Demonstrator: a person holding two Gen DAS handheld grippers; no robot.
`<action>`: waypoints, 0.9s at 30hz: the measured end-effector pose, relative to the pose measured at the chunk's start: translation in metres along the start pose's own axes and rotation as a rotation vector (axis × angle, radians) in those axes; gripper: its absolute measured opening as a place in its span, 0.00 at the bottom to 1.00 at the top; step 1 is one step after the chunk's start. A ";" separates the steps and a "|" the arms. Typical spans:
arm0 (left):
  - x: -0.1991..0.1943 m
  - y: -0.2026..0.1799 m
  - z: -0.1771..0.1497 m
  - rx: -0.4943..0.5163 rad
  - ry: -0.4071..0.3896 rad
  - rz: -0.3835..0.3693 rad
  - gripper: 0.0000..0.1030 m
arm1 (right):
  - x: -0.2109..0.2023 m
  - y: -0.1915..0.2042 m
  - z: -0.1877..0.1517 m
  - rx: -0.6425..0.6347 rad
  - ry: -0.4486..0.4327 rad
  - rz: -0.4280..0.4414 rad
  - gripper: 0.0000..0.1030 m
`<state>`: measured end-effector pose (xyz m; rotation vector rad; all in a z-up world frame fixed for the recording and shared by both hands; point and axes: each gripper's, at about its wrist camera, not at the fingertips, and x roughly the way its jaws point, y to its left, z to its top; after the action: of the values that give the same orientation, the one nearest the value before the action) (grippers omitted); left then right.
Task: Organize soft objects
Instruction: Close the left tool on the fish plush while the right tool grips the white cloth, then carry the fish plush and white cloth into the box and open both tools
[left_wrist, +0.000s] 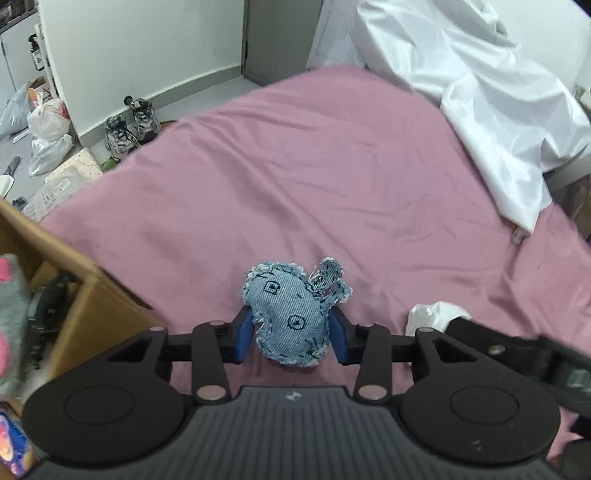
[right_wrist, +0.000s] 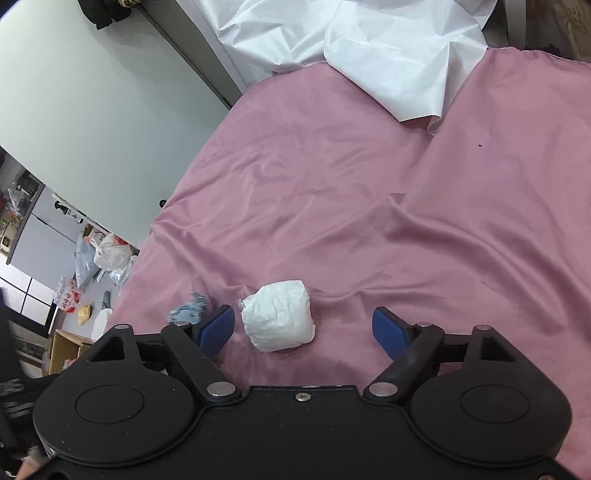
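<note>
A pink-sheeted bed (left_wrist: 332, 166) carries a denim toy (left_wrist: 288, 314), white bundle (right_wrist: 279, 319) and white cloth (right_wrist: 369, 48).

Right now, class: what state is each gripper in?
Left gripper: shut on the denim toy.
Right gripper: open around the white bundle, not gripping.

No readable text anywhere; floor package (left_wrist: 55, 188) label perhaps print, illegible.

Wrist views — close, downward, pink bedsheet (left_wrist: 332, 166) shared
</note>
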<state>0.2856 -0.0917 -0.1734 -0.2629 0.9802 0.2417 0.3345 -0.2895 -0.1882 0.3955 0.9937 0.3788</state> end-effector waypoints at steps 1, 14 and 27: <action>-0.006 0.001 0.002 -0.004 -0.010 -0.008 0.40 | 0.001 0.001 0.000 -0.010 0.001 -0.004 0.78; -0.054 0.022 0.015 -0.013 -0.069 -0.022 0.40 | 0.020 0.024 -0.008 -0.149 0.029 -0.100 0.51; -0.109 0.056 0.008 -0.007 -0.111 0.023 0.40 | -0.022 0.047 -0.013 -0.224 -0.043 -0.076 0.41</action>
<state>0.2157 -0.0458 -0.0840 -0.2423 0.8728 0.2777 0.3069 -0.2576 -0.1561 0.1622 0.9101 0.4067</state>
